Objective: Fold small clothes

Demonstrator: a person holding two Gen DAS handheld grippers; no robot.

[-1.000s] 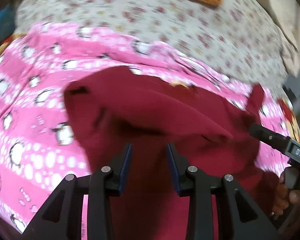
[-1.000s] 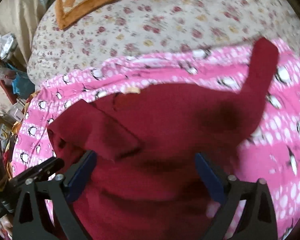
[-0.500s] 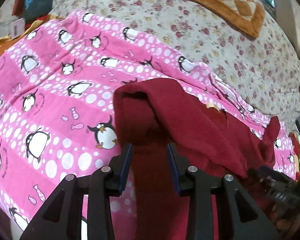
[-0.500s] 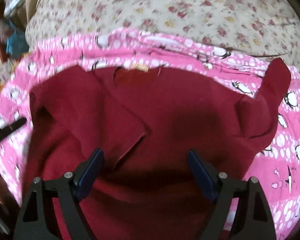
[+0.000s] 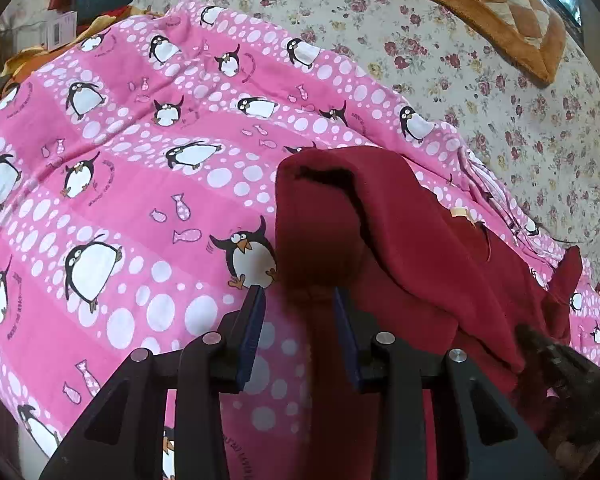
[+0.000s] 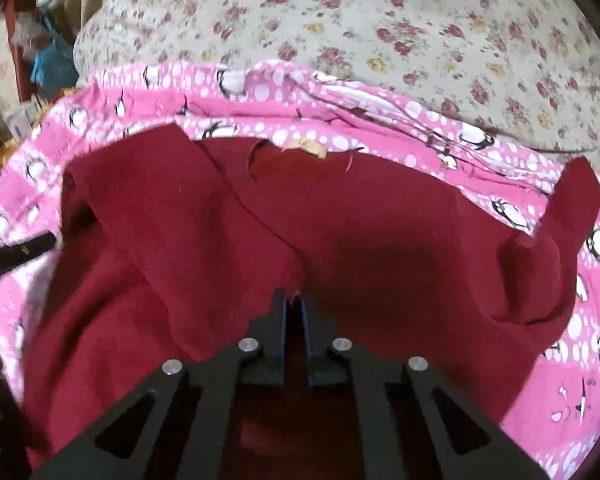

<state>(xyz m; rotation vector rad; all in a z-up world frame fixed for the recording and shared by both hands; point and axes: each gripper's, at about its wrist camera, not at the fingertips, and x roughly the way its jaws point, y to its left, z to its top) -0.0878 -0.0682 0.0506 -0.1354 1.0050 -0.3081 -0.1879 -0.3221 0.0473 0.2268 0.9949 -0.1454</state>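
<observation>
So far one sleeve (image 6: 188, 216) of your maroon sweater (image 6: 380, 248) is folded; right gripper (image 6: 294, 304) has just pinched its hem, left gripper (image 5: 298, 312) grips cloth.

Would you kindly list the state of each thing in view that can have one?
Red top: spread on the blanket, one sleeve folded over its front.
Left gripper: jaws partly apart, red fabric between them.
Right gripper: just closed, shut on the top.
Pink penguin blanket: spread out, creased.

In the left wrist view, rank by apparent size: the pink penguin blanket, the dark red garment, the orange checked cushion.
1. pink penguin blanket
2. dark red garment, though it sits nearer the camera
3. orange checked cushion, far off and cut by the frame edge
</observation>
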